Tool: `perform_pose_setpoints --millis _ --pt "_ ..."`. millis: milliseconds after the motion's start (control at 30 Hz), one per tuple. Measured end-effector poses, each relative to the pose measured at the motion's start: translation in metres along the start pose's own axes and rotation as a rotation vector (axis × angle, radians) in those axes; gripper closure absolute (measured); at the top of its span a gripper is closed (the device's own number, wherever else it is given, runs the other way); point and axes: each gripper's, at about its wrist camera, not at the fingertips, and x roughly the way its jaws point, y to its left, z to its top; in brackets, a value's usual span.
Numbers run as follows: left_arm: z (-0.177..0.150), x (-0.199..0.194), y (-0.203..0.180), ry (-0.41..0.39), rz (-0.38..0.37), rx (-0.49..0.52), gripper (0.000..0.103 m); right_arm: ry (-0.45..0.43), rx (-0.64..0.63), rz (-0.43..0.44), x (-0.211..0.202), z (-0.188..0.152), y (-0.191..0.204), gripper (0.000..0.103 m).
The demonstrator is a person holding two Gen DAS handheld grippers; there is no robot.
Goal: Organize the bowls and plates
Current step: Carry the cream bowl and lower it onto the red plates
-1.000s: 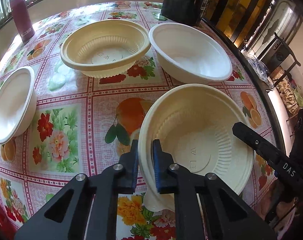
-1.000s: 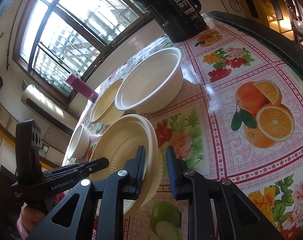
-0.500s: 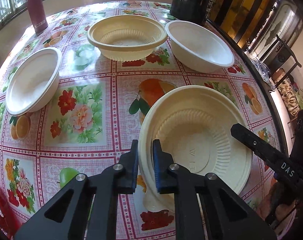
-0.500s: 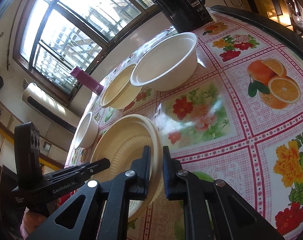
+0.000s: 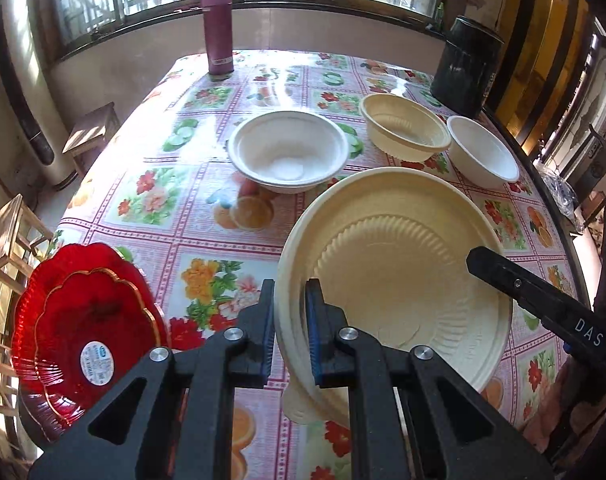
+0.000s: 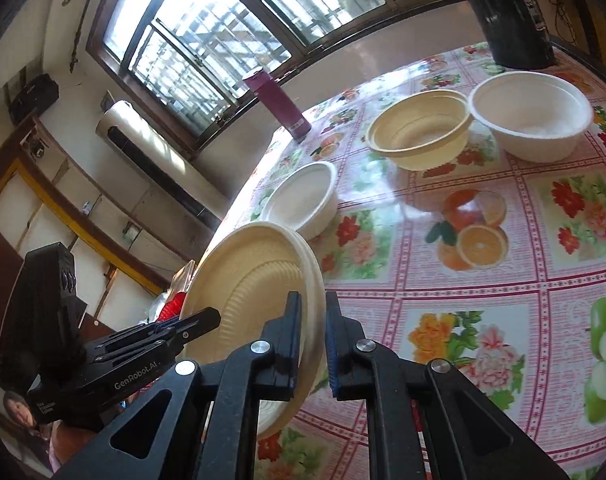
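Both grippers, left gripper (image 5: 289, 320) and right gripper (image 6: 313, 340), are clamping the cream plate (image 5: 399, 264), now swinging leftward toward the red plates (image 5: 87, 320) for stacking.

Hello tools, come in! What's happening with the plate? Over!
Left tool and right tool both clamp the cream plate's rim. Plate lifted, tilted. Red plates lie left.

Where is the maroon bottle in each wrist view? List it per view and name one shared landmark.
Left wrist: maroon bottle at top, left of centre, on the table's far edge.
Right wrist: maroon bottle upper middle, below the window.
Shared landmark: the black kettle.
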Motion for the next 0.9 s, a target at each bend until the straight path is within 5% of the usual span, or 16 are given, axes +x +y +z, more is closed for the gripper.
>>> perform_pose_setpoints --millis 367,667,733,800,900 --pt "-0.047 -0.029 0.143 -0.027 0.145 -0.228 0.092 0.150 -0.201 0.089 0.106 -0.033 0.135 0.093" --pt "-0.075 -0.003 0.202 0.046 0.191 -0.375 0.089 0.196 -0.411 -0.007 0.157 -0.070 0.188 0.088" --pt "-0.080 -0.007 0.208 0.031 0.193 -0.393 0.082 0.181 -0.449 -0.029 0.152 -0.071 0.190 0.075" --pt "-0.082 -0.014 0.212 -0.002 0.206 -0.419 0.060 0.164 -0.430 -0.011 0.143 -0.066 0.186 0.035" --pt "-0.083 -0.030 0.216 -0.077 0.176 -0.474 0.044 0.083 -0.389 0.035 0.118 -0.053 0.172 0.026"
